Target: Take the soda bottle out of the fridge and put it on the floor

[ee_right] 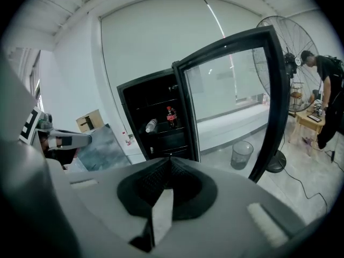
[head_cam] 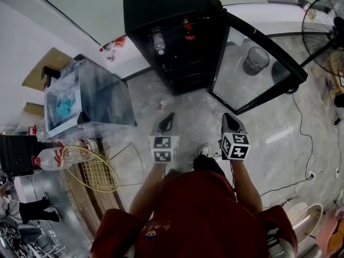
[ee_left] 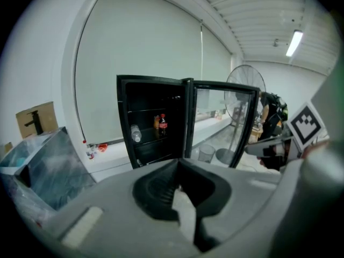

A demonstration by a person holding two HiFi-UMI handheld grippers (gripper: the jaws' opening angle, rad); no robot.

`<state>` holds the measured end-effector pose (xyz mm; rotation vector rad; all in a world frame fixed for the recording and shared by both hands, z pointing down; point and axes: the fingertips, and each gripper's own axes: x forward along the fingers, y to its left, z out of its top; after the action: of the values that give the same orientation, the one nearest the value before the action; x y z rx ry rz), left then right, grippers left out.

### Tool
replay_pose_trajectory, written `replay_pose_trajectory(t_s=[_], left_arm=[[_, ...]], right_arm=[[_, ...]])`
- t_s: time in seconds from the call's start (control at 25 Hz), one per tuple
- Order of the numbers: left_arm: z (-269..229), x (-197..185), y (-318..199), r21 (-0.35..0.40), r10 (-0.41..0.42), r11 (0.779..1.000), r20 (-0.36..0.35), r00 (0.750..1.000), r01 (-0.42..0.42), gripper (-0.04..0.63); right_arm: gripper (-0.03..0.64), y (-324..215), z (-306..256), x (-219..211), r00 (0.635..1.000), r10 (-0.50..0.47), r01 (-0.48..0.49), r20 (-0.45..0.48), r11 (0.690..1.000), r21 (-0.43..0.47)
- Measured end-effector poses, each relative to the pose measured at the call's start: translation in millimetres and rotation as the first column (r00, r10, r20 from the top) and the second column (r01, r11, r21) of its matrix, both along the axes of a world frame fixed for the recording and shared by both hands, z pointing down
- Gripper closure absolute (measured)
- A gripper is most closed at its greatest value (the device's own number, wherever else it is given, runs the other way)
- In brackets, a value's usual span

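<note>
So: soda bottle (head_cam: 188, 31) stands upright high inside the open fridge (head_cam: 161, 4), well ahead of left gripper (head_cam: 166, 123) and right gripper (head_cam: 231, 123), both clenched empty, neither clearly nearer, right one aimed straight at it.

Soda bottle (head_cam: 188, 32) label too small

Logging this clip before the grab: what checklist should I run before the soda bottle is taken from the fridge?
1. Black fridge, glass door open: ok.
2. Dark red-capped soda bottle upright inside, unobstructed: ok.
3. Left gripper empty: ok, jaws shut.
4. Right gripper open for grasping: not ok, shut and empty.
5. Grippers close to bottle: not ok, fridge stands well ahead.
6. Grey floor before fridge free for set-down: ok.
</note>
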<state>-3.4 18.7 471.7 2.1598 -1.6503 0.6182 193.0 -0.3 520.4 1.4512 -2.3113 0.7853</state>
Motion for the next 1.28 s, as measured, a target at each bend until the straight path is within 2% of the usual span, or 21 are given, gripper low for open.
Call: replay_pose_trajectory(t_s=[0.24, 0.44, 0.52, 0.8, 0.92, 1.28], left_arm=[[-4, 14, -27, 0.006, -0.036, 0.999, 0.011, 0.999, 0.036, 0.595], [3, 6, -44, 0.003, -0.069, 0.998, 0.03, 0.997, 0.069, 0.595], [3, 2, -51, 0.006, -0.078, 0.997, 0.018, 0.997, 0.078, 0.595], [14, -20, -85, -0.007, -0.084, 0.996, -0.012, 0.996, 0.084, 0.595], [9, -32, -112, 0.013, -0.072, 0.997, -0.033, 0.997, 0.072, 0.595], [7, -100, -184, 0.016, -0.061, 0.998, -0.052, 0.997, 0.061, 0.595]], right_arm=[[0.615, -34, 2, 18, 1.0, -0.018, 0.018, 0.009, 1.0, 0.006], [0.615, -58, 9, 19, 1.0, -0.02, 0.02, 0.021, 1.0, -0.007], [0.615, -66, 11, 13, 0.999, -0.033, 0.033, 0.016, 0.999, -0.007], [0.615, -98, 10, -23, 0.997, -0.078, 0.078, -0.015, 0.997, 0.001], [0.615, -119, 5, -39, 0.996, -0.086, 0.086, -0.032, 0.996, 0.003], [0.615, -199, -13, -110, 0.991, -0.112, 0.114, -0.076, 0.993, 0.024]])
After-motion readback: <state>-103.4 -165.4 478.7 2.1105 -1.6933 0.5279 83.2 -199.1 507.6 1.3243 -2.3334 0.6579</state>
